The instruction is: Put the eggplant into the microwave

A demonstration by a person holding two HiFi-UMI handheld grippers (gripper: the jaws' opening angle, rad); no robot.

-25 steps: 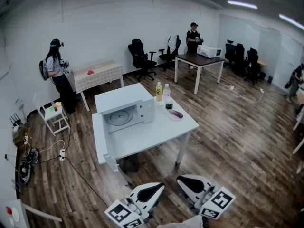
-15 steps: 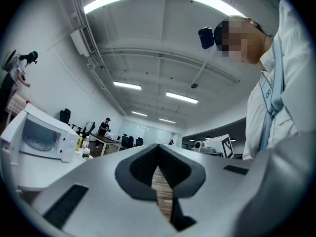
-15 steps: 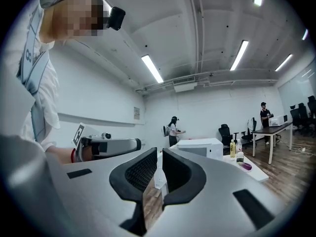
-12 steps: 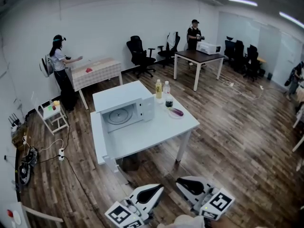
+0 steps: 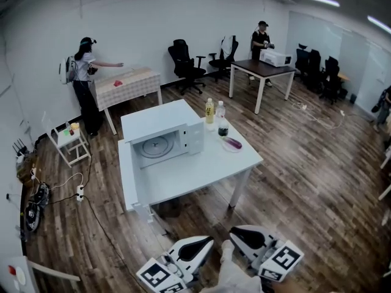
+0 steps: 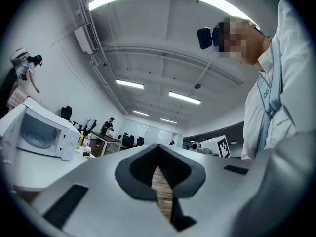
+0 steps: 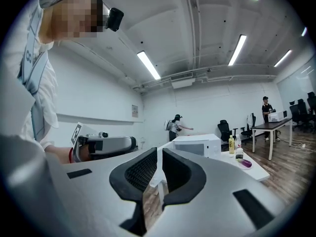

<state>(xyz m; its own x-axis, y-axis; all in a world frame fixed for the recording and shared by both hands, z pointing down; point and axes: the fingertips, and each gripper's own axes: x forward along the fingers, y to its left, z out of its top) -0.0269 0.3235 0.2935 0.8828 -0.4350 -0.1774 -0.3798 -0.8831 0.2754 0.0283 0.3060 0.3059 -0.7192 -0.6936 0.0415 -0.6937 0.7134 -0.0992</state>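
Observation:
The purple eggplant [image 5: 233,143] lies on a small plate at the right side of the white table [image 5: 195,179]; it also shows far off as the eggplant [image 7: 245,163]. The white microwave [image 5: 162,140] stands on the table's left half, its door [image 5: 127,177] swung wide open and its turntable visible. Both grippers are well short of the table, low at the view's bottom edge. My left gripper [image 5: 204,243] and right gripper [image 5: 237,232] point toward the table, each shut with nothing between its jaws. The left gripper [image 6: 158,149] sees the microwave [image 6: 39,132]; the right gripper [image 7: 159,152] sees the microwave [image 7: 195,144].
A yellow bottle [image 5: 209,110] and a dark bottle [image 5: 222,127] stand behind the eggplant. Wooden floor lies between me and the table. Cables and a power strip [image 5: 80,193] trail at the left. A small white rack [image 5: 69,141], a checked table [image 5: 128,84], office chairs and two other people are farther back.
The head view has shifted a little, so the table sits slightly right and lower. Both grippers stay shut at the bottom edge. The person at the checked table has stretched an arm out.

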